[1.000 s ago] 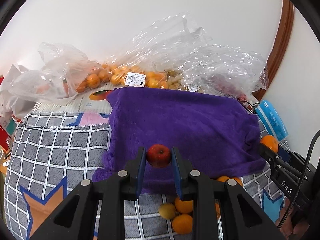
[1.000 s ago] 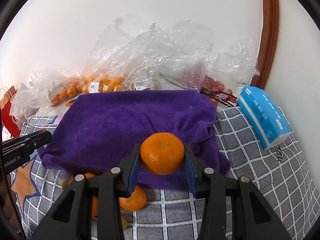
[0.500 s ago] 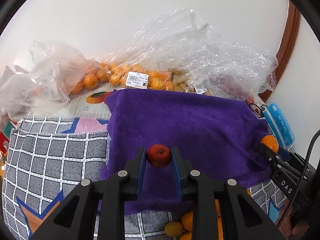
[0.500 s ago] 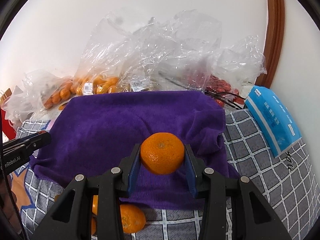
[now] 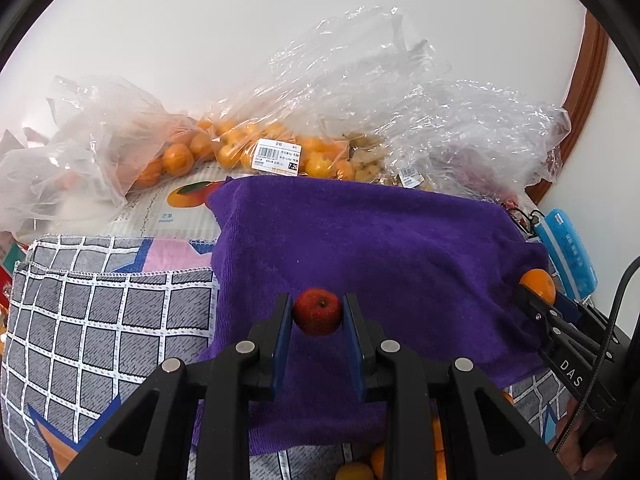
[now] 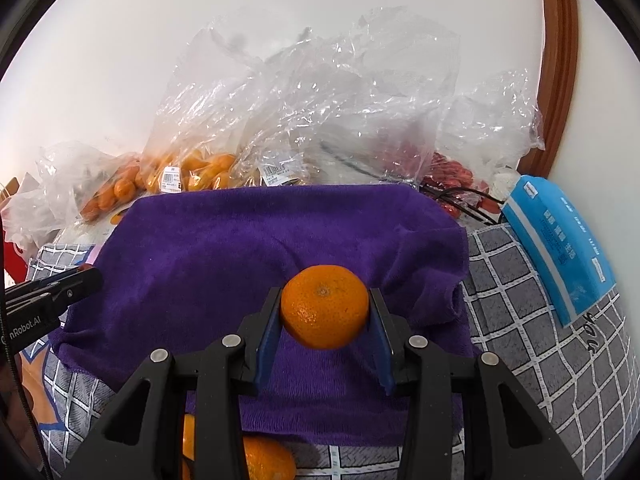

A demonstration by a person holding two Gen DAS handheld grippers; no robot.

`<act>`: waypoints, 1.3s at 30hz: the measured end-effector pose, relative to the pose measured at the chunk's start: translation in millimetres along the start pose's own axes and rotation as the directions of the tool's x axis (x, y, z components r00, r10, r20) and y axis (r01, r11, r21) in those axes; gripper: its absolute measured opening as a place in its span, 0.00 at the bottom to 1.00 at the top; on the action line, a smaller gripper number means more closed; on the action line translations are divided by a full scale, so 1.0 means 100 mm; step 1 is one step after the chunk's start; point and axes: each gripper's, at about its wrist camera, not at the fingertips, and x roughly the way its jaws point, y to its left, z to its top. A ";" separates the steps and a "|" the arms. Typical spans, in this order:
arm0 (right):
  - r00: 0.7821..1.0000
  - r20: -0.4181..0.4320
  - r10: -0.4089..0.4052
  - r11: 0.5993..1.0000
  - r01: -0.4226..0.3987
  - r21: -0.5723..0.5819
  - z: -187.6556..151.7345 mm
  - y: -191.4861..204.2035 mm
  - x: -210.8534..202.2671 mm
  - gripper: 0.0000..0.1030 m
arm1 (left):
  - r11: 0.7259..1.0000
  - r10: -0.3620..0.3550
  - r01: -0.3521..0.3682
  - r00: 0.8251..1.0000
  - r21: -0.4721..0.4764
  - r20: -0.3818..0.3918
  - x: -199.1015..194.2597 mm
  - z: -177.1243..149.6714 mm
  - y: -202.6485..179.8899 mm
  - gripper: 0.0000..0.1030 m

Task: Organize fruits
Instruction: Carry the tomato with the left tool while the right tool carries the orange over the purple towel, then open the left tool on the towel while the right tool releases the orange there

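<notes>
A small red apple (image 5: 318, 311) is pinched between the blue pads of my left gripper (image 5: 318, 314), which is shut on it above the near part of a purple towel (image 5: 380, 248). My right gripper (image 6: 325, 307) is shut on an orange mandarin (image 6: 325, 306), held over the same purple towel (image 6: 240, 248). In the left wrist view the right gripper (image 5: 538, 294) shows at the right edge with its mandarin (image 5: 538, 285). The left gripper's tip (image 6: 76, 284) pokes in at the left of the right wrist view. Loose mandarins (image 6: 268, 460) lie below the towel's near edge.
Clear plastic bags of oranges (image 5: 240, 148) and red fruit (image 6: 452, 172) pile against the white wall behind the towel. A blue tissue pack (image 6: 560, 248) lies on the grey checked cloth (image 5: 100, 312) at the right. A brown wooden frame (image 6: 556, 60) rises at the right.
Both grippers have moved forward and slightly down over the purple towel, each still carrying its fruit. The loose mandarins near the front have slid further down in both views.
</notes>
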 end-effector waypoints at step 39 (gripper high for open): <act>0.997 -0.077 0.001 1.000 -0.002 -0.011 -0.11 -0.01 0.39 0.40 | 1.000 0.004 -0.004 0.996 0.003 -0.088 0.37 -0.04 -0.03 0.24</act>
